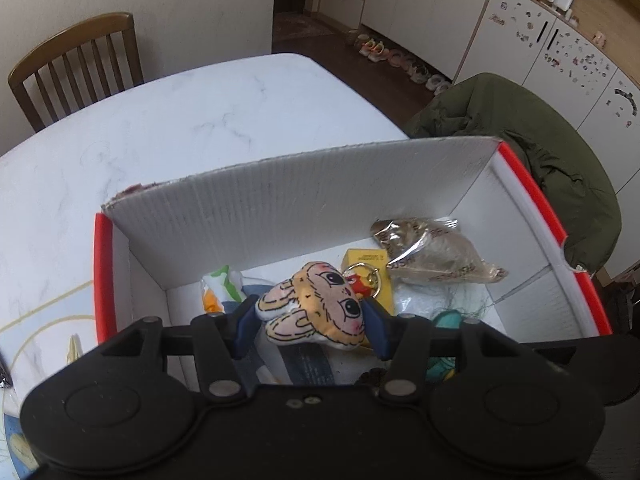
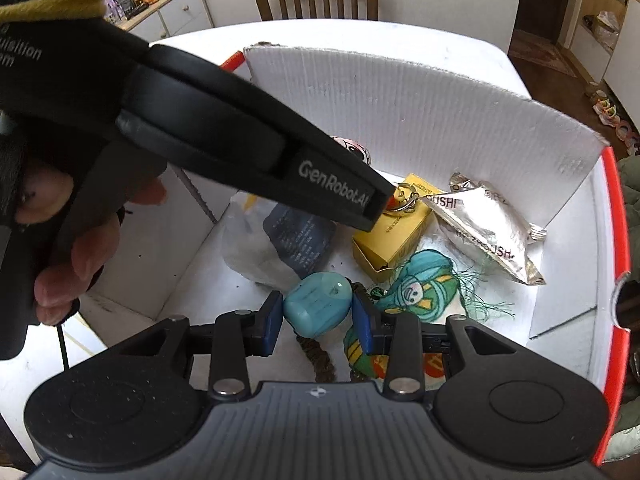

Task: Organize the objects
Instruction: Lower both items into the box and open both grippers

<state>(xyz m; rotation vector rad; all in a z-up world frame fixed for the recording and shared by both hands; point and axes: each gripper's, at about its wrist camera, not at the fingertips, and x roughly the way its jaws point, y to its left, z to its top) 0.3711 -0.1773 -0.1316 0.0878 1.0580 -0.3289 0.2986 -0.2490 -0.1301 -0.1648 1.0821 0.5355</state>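
Gripping a rabbit plush [image 1: 316, 306], the left tool [image 1: 314, 322] half hides it; right tool [image 2: 318, 320] clamps a teal case [image 2: 318, 304].

My box [image 1: 280, 208] is white ribbed card inside, red along its rim. The plush [image 1: 316, 306] I hold is tan and cream with black outlines and pink blush — its eyes black. Nearby: a yellow carton [image 2: 394, 232], a silver packet [image 2: 488, 224], a turquoise case [image 2: 318, 304], and a teal-haired doll [image 2: 424, 284].

Flat plush rabbit-face keychain [image 1: 314, 306] with gold ring, pinched between blue pads above open white cardboard box with red rim [image 1: 532, 196]. Teal rounded plastic case [image 2: 318, 304] gripped likewise, low inside the box. Yellow carton [image 2: 394, 236], silver foil packet [image 2: 490, 228], teal-haired flat doll [image 2: 424, 284] lying on its floor.
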